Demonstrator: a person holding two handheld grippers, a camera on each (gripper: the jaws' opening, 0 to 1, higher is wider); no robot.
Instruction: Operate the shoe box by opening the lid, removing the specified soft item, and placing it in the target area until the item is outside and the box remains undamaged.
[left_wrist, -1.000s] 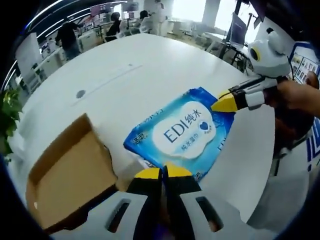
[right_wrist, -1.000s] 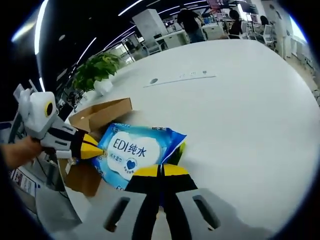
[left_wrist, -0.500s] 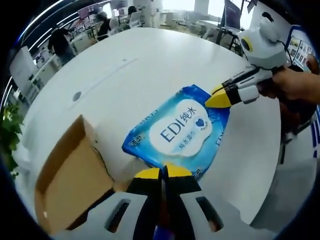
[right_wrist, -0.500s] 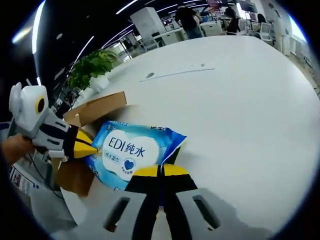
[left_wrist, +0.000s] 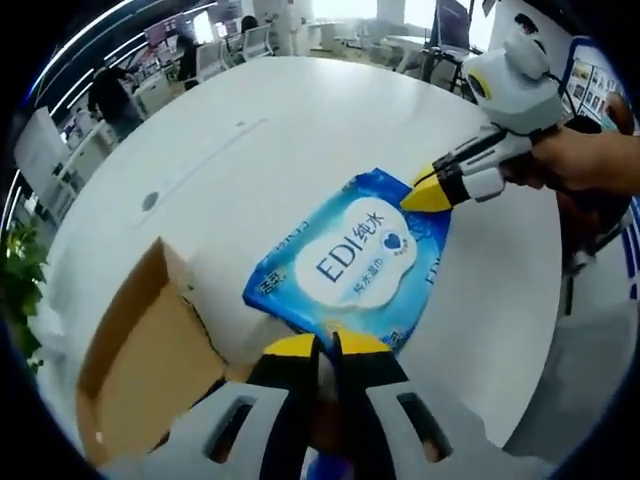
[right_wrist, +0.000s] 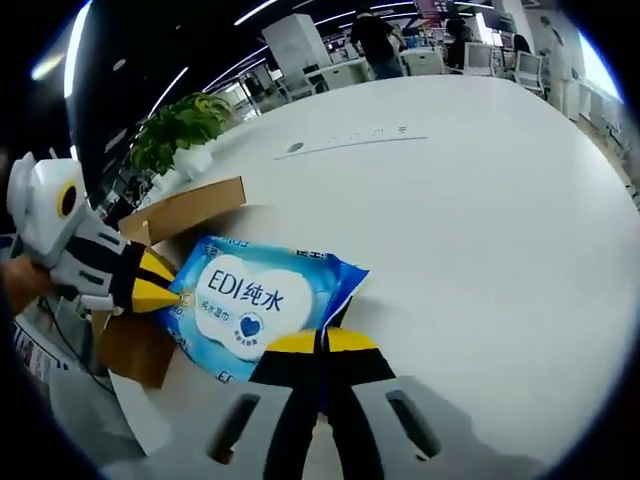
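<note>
An open-plan office surrounds a round white table. Both tongs are clenched on the EDI wet-wipe pack: the left tongs pinch one end, the right tongs the opposite end. The pack hangs between them, just beside the open cardboard shoe box. Judged best: lower both ends level, away from the box, then release together.

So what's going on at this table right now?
A person holds a blue wet wipes pack between two handheld grippers. The left gripper is shut on one end, the right gripper on the opposite end. The pack is out of the open cardboard shoe box, over the white table beside it.
</note>
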